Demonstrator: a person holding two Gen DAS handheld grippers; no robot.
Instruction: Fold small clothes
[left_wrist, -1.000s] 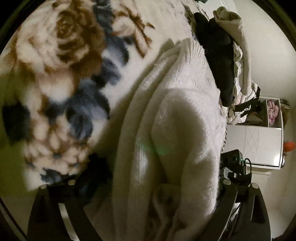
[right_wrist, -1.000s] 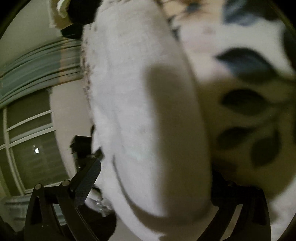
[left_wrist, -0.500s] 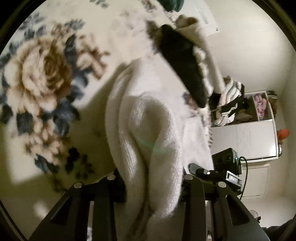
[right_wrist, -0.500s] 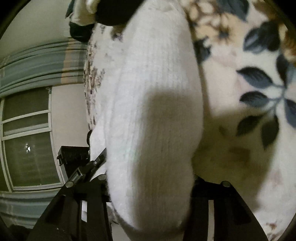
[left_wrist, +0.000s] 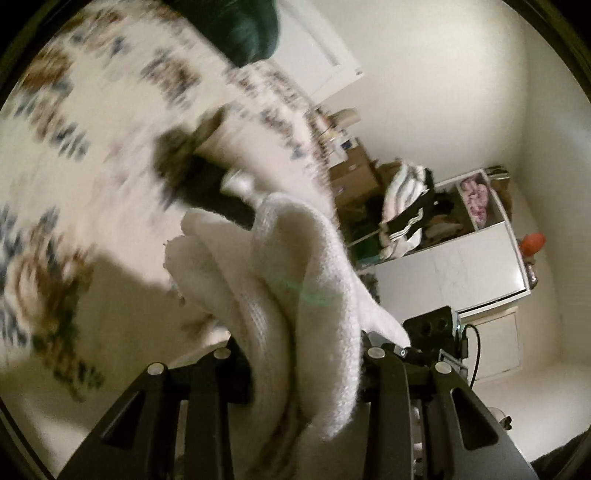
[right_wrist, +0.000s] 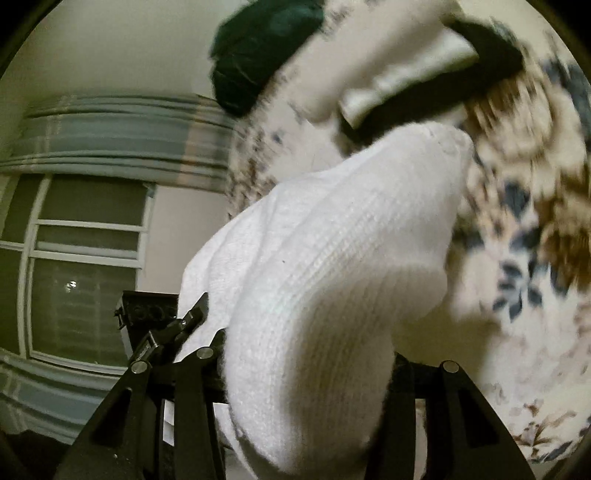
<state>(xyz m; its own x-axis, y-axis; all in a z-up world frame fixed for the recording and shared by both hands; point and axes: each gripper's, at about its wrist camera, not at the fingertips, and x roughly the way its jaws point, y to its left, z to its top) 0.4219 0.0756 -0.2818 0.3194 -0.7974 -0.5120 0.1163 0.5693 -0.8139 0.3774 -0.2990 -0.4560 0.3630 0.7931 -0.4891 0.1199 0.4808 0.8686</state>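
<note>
Knitwear bunches between both sets of tongs above a floral bedspread. The left tongs point up and forward, their two black fingers closed in on a thick fold of the white knitted garment, which rises from between them in rounded layers. The right tongs sit at a similar tilt, fingers pinching another wad of the same white garment, its ribbed surface bulging toward the lens and hiding the fingertips. The garment hangs clear of the blurred bedspread, held between the two tools. Beyond it on the bed lies a black garment with a pale one beside it, and a dark green item near the bed's far edge. A white cabinet heaped with clothes stands against the wall in the left view; a window shows in the right view.
</note>
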